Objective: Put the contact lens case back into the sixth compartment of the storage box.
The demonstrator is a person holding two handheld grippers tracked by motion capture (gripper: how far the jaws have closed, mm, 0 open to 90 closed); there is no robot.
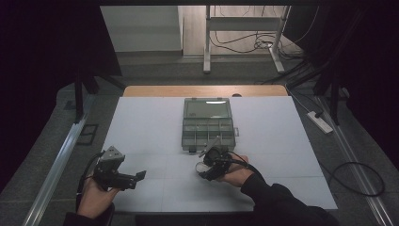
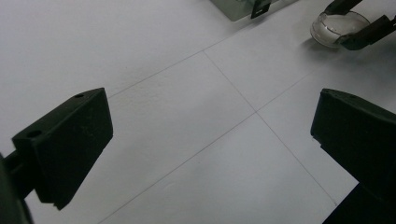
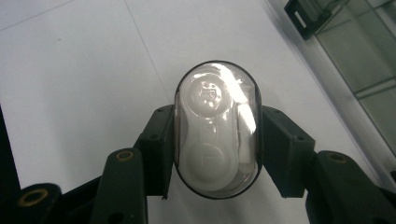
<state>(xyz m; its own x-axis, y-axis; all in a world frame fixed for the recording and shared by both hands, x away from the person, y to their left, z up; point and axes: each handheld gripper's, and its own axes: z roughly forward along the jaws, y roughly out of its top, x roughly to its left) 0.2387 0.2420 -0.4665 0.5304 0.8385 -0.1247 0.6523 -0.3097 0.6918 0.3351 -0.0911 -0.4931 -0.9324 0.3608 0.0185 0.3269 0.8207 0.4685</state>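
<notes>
An open compartment box (image 1: 207, 124) sits on the white table (image 1: 141, 122).

The high view looks forward and down from above the person's side, far enough to take in the whole white table (image 1: 155, 117). The left gripper view sits low over the table, looking along the left gripper (image 2: 210, 144) toward the right gripper (image 2: 362, 21) far ahead of it. The right gripper view is very near, looking down between its jaws at the clear case (image 3: 217, 130). All three views share this case and the organizer box (image 1: 208, 125) just beyond it.
</notes>
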